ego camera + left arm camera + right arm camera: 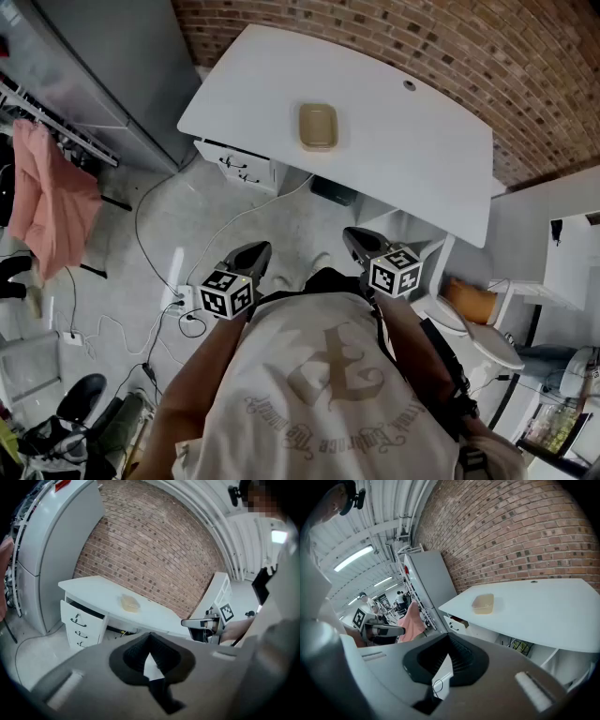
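I hold both grippers close to my chest, above the floor and short of a white desk (403, 159). My left gripper (255, 249) is shut with nothing in it; in its own view the jaws meet at a point (150, 634). To its right my right gripper (354, 236) is also shut and empty, its jaws closing together (449, 637). A shallow tan container (318, 127) lies alone on the desk, well ahead of both grippers and touching neither. The same tan container (130, 603) shows in the left gripper view, and it (483, 603) also shows in the right gripper view.
A drawer unit (239, 167) stands under the desk's left end, its top drawer slightly open. A grey cabinet (112, 66) rises at far left, with a pink cloth (52, 202) hanging on a rack. Cables and a power strip (183, 300) lie on the floor. A brick wall (450, 47) stands behind.
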Action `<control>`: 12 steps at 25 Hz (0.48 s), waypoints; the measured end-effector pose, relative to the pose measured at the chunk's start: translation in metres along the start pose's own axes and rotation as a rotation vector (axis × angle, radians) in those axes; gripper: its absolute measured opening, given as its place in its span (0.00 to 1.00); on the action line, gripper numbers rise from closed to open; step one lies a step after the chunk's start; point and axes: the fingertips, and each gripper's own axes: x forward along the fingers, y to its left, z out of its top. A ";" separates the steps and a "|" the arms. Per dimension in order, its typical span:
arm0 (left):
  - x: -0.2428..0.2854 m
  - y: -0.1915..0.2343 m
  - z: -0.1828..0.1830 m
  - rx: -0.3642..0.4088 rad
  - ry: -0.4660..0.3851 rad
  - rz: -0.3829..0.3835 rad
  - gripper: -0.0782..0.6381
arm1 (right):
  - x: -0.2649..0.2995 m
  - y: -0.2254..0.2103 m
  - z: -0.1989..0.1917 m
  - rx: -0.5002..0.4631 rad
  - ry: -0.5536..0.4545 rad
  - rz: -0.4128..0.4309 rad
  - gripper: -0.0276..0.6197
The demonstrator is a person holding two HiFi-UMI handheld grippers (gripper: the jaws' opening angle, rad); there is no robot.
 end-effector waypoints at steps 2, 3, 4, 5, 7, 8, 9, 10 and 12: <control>0.000 -0.008 0.001 0.005 -0.004 -0.003 0.11 | -0.007 0.002 -0.002 0.000 0.001 0.005 0.05; 0.000 -0.012 0.001 0.008 -0.005 -0.005 0.11 | -0.010 0.002 -0.003 -0.001 0.001 0.007 0.05; 0.000 -0.015 0.001 0.012 -0.005 -0.008 0.11 | -0.012 0.003 -0.004 -0.003 0.000 0.008 0.05; 0.000 -0.017 0.000 0.015 -0.004 -0.011 0.11 | -0.014 0.004 -0.004 -0.005 -0.001 0.008 0.05; 0.001 -0.019 -0.001 0.019 0.000 -0.018 0.11 | -0.016 0.004 -0.003 -0.008 -0.006 0.004 0.05; 0.002 -0.021 -0.001 0.020 0.002 -0.021 0.11 | -0.018 0.004 -0.003 -0.010 -0.009 -0.001 0.05; 0.002 -0.022 -0.002 0.021 0.005 -0.024 0.11 | -0.019 0.003 -0.003 -0.010 -0.011 -0.007 0.05; 0.003 -0.024 -0.003 0.022 0.007 -0.026 0.11 | -0.021 0.002 -0.003 -0.009 -0.013 -0.015 0.05; 0.003 -0.027 -0.006 0.023 0.012 -0.030 0.11 | -0.026 -0.001 -0.005 -0.002 -0.018 -0.028 0.05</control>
